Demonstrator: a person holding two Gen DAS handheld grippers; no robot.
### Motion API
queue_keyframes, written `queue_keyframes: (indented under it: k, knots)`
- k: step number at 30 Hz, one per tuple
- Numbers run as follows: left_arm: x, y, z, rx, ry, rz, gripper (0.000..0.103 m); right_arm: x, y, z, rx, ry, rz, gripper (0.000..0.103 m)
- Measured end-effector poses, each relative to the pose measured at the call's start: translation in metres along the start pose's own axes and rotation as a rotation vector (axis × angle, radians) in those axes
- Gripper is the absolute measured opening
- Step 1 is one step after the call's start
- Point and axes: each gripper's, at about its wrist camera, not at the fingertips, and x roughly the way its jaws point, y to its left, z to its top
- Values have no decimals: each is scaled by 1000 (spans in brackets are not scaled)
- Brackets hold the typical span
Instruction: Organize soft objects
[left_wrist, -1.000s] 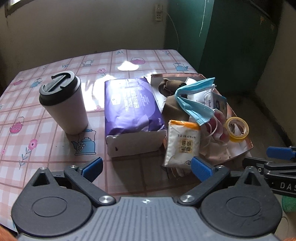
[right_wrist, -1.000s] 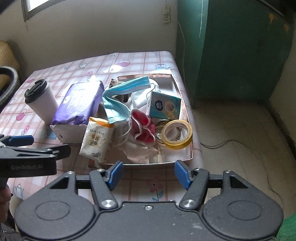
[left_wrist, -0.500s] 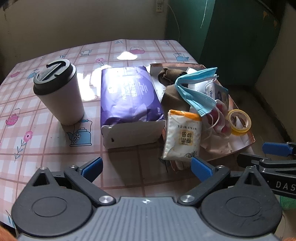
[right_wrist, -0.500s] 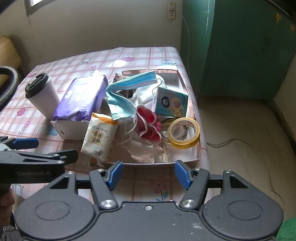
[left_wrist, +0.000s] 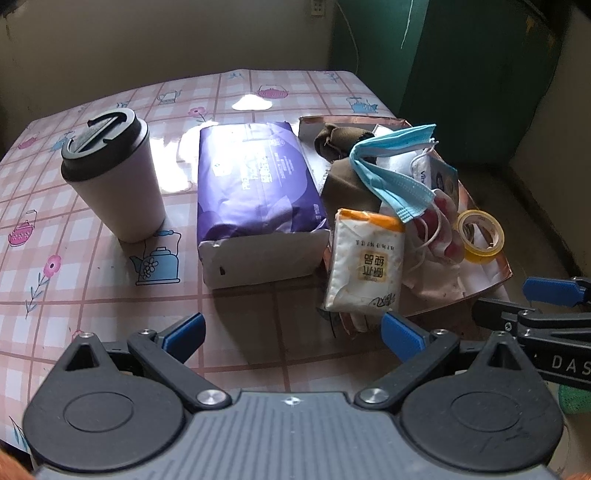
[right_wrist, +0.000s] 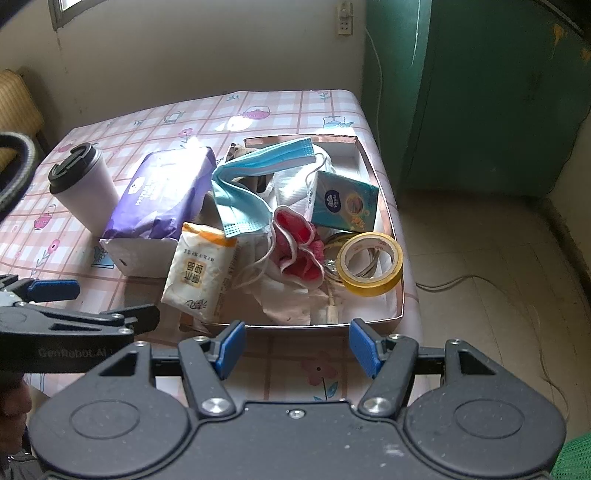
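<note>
Holding both units short of the pile, I have my left hand-held gripper (left_wrist: 291, 330) and right hand-held gripper (right_wrist: 297, 345) with fingers apart and empty. The soft objects sit heaped in the shallow tray (right_wrist: 384, 320) at the counter's right edge. Risk: the tissue pack (right_wrist: 199, 271) leans over the tray's near-left rim and may slide out if nudged. Risk: the ear loops of the blue mask (right_wrist: 247, 184) drape across the red cloth (right_wrist: 299, 251); lifting either one could drag the other, or the tape roll (right_wrist: 371, 264), out of the tray and off the counter edge.
</note>
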Motion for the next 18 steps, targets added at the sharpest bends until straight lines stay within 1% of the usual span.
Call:
queue_keyframes:
  k: [18]
  knots:
    - [4,-4,0,10,24,-1,103,2,-3,0,-2,5,-1,76]
